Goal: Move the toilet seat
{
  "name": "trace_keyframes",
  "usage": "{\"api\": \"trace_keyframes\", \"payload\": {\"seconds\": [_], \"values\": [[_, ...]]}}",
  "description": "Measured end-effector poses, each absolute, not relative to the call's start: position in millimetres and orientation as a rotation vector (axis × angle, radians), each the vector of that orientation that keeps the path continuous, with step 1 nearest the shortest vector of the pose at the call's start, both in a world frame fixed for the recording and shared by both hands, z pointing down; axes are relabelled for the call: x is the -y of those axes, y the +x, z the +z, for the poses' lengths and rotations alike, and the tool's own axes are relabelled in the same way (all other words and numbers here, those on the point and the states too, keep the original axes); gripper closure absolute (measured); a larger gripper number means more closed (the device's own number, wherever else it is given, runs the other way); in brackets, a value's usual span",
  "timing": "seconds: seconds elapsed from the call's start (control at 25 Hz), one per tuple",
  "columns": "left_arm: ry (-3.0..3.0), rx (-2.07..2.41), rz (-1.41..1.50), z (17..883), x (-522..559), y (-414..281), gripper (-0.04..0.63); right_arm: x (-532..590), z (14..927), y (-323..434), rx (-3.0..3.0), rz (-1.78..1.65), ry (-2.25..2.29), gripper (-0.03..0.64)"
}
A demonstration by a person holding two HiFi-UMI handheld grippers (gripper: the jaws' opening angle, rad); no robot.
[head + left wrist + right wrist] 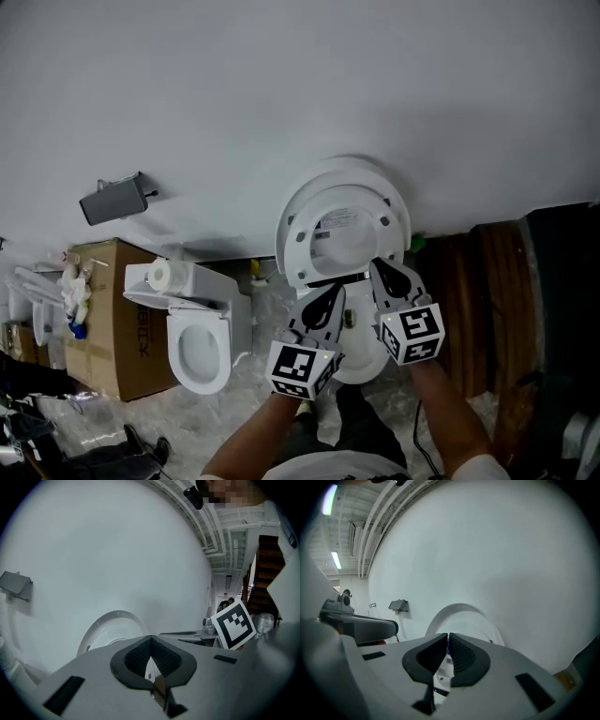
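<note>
White plastic toilet seat point(298, 246) stands raised, leaning back with its lid point(349, 169) against the pale wall point(281, 84). At the seat's lower edge, the left gripper point(330, 295) has its jaws together with nothing between them. The right gripper point(382, 270), beside it, shows jaws drawn to a thin slit, also empty. Left of the seat stand a second toilet point(202, 352) and a cardboard box point(112, 323).
</note>
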State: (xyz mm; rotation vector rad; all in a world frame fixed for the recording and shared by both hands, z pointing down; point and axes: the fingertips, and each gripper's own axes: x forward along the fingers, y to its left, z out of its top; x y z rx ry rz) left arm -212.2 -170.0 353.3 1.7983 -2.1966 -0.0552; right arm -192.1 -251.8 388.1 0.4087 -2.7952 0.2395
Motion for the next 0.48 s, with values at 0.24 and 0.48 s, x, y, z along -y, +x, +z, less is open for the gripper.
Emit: {"api": "trace_keyframes", "payload": {"seconds": [0.24,0.48], "values": [[1.861,2.193,-0.045,332,131,-197,0.588,211,366,-165,2.823,0.246,0.504,0.597],[1.901,2.172,-0.06,315,87,-183,0.588,166,348,-139,2.824,0.226,0.577,0.6]]}}
